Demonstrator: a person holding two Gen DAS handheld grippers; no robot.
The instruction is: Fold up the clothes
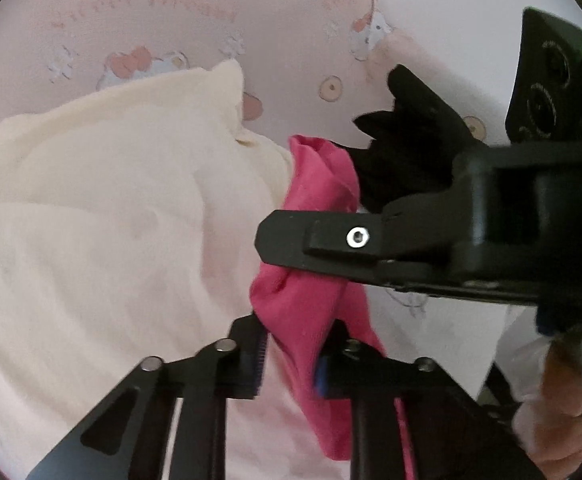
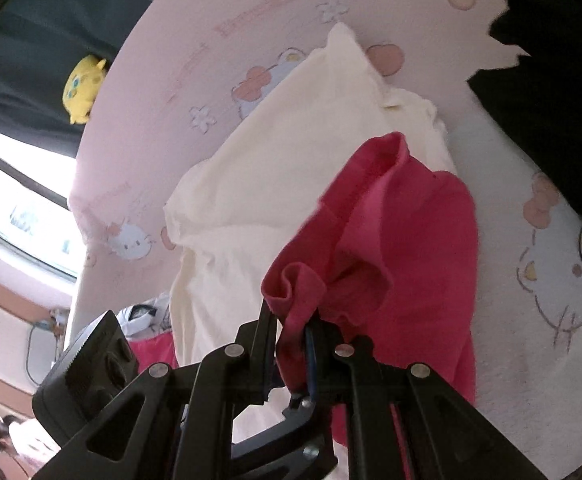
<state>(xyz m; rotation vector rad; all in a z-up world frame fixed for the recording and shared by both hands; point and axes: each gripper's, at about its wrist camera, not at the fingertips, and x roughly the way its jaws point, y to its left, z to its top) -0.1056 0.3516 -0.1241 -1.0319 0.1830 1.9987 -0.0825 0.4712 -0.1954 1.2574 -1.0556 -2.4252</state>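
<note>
Three garments show: one crumpled hot-pink cloth garment (image 2: 403,236), one cream-white cotton garment (image 2: 251,184), one black fabric garment (image 2: 551,80). One yellow plush toy (image 2: 82,90). Two black two-finger grippers.

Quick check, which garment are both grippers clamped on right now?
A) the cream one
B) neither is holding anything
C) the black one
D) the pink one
D: the pink garment is bunched between the right gripper fingers, and in the left wrist view it runs between the left gripper fingers; the cream garment and black garment lie loose on the bed sheet.
</note>
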